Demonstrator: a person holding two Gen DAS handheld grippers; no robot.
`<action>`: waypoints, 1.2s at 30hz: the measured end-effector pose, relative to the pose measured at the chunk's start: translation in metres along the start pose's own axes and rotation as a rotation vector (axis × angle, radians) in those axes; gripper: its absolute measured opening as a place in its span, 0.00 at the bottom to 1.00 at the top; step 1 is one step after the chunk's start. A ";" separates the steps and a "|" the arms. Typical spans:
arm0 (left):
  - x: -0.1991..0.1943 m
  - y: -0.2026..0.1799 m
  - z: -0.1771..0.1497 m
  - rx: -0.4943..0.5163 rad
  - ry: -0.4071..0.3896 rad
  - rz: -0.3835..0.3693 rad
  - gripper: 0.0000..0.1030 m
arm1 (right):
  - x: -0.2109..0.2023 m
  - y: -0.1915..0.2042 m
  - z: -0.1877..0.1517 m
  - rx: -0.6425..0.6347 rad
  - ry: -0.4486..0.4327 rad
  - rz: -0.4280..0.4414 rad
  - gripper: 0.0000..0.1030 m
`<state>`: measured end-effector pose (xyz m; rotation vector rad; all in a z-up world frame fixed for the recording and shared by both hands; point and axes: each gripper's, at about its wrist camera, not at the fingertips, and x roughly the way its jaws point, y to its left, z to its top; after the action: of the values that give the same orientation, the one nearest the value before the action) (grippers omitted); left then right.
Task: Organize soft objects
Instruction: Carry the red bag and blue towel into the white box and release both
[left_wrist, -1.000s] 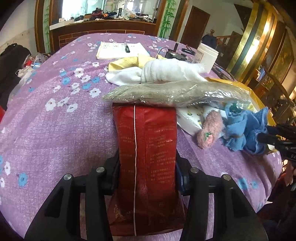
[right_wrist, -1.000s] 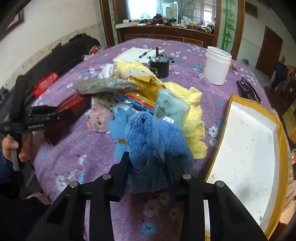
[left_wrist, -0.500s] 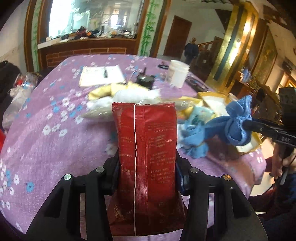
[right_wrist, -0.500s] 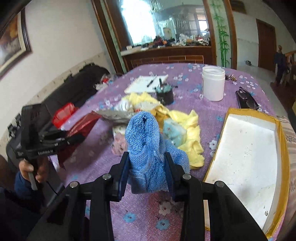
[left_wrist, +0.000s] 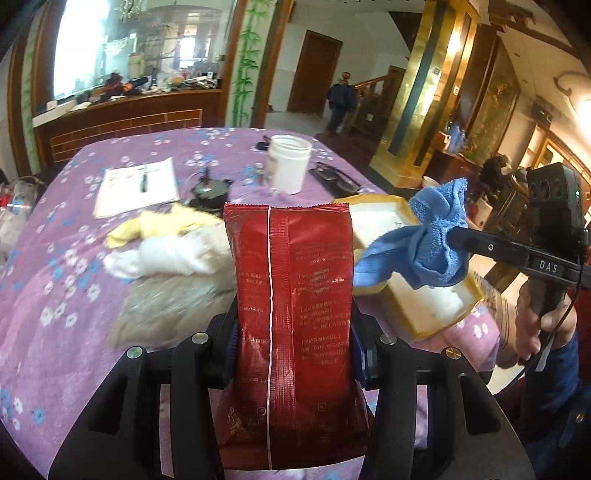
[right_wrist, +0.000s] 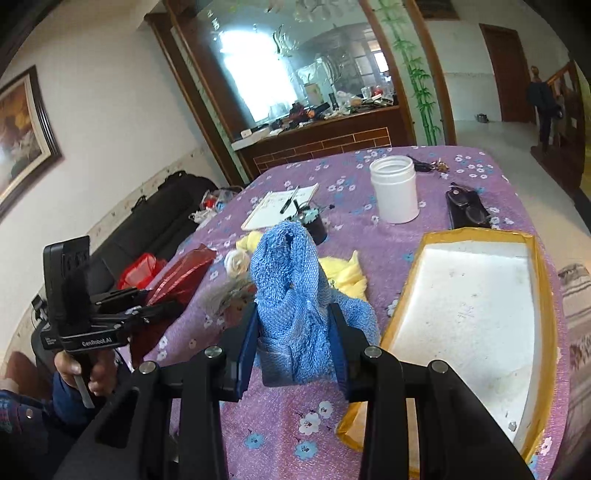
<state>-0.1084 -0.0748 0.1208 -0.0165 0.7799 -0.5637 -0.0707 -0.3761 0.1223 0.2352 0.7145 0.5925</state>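
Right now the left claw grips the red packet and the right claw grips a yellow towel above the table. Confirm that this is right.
One detail is wrong: the towel in the right claw is blue, not yellow. The right wrist view shows the blue towel pinched between its fingers, while the yellow cloth lies on the table behind it. The left claw does grip the red packet.

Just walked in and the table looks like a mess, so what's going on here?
A person is sorting soft things with handheld tongs. The left tongs grip a red packet; the right tongs grip a blue towel. Both are held above the purple tablecloth, near an empty yellow-rimmed tray. Yellow and white cloths lie on the table.
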 end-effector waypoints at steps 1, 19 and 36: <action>0.004 -0.006 0.005 0.002 0.003 -0.013 0.46 | -0.004 -0.002 0.002 0.001 -0.009 -0.002 0.35; 0.154 -0.104 0.082 -0.022 0.166 -0.122 0.46 | -0.022 -0.082 0.043 0.066 -0.087 -0.212 0.35; 0.272 -0.133 0.086 -0.060 0.289 0.002 0.46 | 0.034 -0.168 0.046 0.132 0.053 -0.332 0.35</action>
<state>0.0414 -0.3364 0.0315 0.0107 1.0778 -0.5473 0.0527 -0.4933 0.0709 0.2175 0.8241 0.2367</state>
